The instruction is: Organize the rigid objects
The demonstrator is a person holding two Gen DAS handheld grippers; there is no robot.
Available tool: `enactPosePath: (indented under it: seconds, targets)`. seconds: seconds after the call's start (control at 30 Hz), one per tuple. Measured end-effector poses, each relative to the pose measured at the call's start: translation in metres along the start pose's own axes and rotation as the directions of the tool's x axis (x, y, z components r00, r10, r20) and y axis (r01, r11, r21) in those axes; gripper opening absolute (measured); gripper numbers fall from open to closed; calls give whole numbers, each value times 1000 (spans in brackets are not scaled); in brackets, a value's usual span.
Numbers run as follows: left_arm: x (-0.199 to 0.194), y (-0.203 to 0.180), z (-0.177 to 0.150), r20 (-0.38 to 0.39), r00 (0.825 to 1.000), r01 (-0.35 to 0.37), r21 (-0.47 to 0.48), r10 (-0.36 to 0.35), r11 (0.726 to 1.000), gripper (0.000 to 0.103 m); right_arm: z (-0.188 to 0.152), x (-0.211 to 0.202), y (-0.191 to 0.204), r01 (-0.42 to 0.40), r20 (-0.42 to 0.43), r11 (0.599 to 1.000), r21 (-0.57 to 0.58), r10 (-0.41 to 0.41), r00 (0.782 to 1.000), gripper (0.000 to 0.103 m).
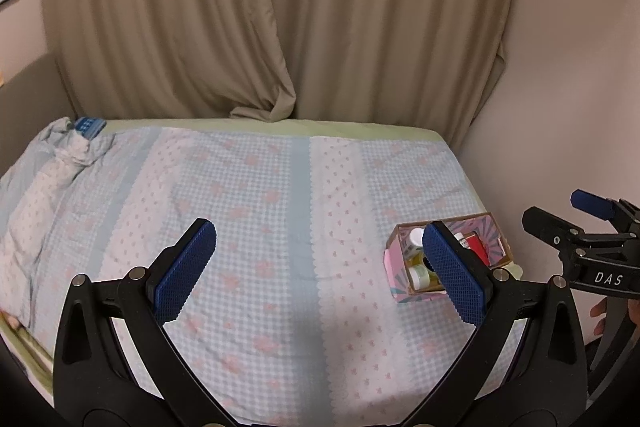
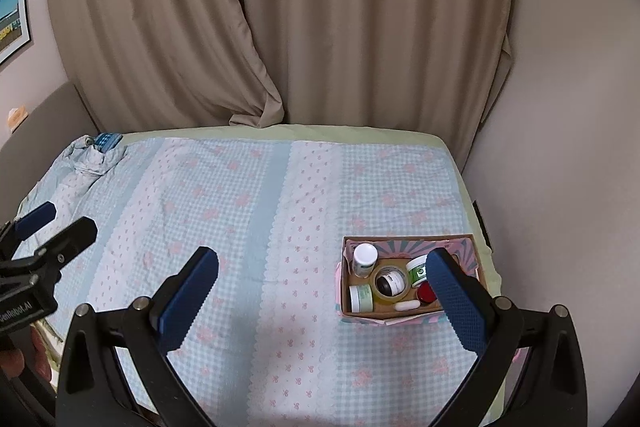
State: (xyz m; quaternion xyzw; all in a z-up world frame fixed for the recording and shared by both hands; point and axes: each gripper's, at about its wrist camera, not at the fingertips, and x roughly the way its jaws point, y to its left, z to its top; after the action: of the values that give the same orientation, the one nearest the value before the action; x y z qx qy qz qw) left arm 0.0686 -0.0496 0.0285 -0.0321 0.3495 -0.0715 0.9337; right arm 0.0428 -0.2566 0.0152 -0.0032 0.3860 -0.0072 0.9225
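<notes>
**Both grippers held wide over the bed, box of small items at the right edge**

We hold the left gripper above the bed, its two blue-padded fingers spread far apart with nothing between them. The right gripper hovers the same way, its jaws wide apart and gripping nothing. In the left wrist view the right gripper shows at the far right edge; in the right wrist view the left gripper shows at the far left.

The cardboard box sits on the checked bedspread near the bed's right edge, close to the wall. Inside it we see a white bottle standing at the back left, a roll of tape in the middle with a dark item in its hole, a white jar with a green label at the front left, another white-lidded jar behind the right finger, a red-capped item and a small white oblong piece at the front. The right finger of each gripper overlaps the box in its own view.

A blue patterned item lies at the far left corner beside a bunched cloth. Beige curtains hang behind the bed.
</notes>
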Motion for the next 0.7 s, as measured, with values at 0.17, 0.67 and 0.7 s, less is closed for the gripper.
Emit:
enactPosePath:
  seconds: [0.17,0.67,0.7]
  targets:
    - [2,-3,1,-1,1000,-1,9,1,1000,103,1,-1,-2,13,7,1000,10,-13,1000,103]
    - [1,-5,-4,1,1000,-3,12,3,1000,103,0,-3,-5,27,8,1000,14,-27,1000,103]
    - [0,-5,-5,2,1000,-4,12,3,1000,103,0,-3,-5,26,8,1000,15,-26,1000,103]
